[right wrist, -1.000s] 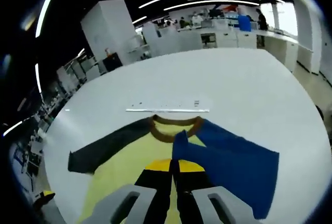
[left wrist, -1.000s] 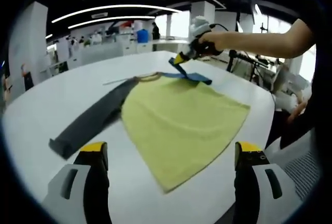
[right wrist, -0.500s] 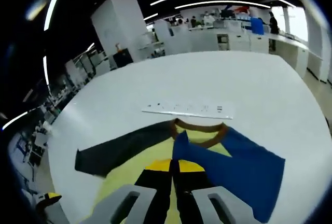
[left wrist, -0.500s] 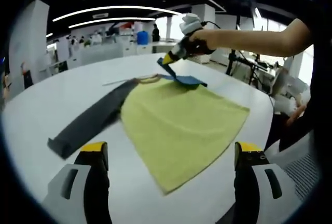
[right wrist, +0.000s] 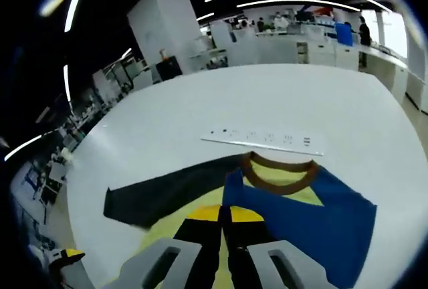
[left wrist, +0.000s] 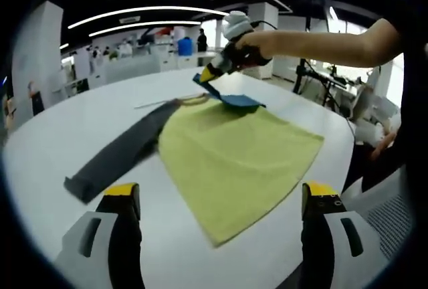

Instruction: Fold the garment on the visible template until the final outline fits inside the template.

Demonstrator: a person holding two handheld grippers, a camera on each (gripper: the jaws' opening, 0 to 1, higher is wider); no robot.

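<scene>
Garment [left wrist: 234,152] lay spread on white table [left wrist: 60,135], yellow body flat, dark grey sleeve [left wrist: 117,155] stretched out to one side. Right tool [left wrist: 208,75], held in person's hand [left wrist: 251,41], was clamped on blue sleeve [left wrist: 231,98] & held its edge lifted off table near brown collar [right wrist: 277,172]; in right gripper view its jaws were pressed together on blue cloth. White strip [right wrist: 264,140] lay just beyond collar. Left tool [left wrist: 217,235] hung above near hem, jaws wide apart, holding nothing.
</scene>
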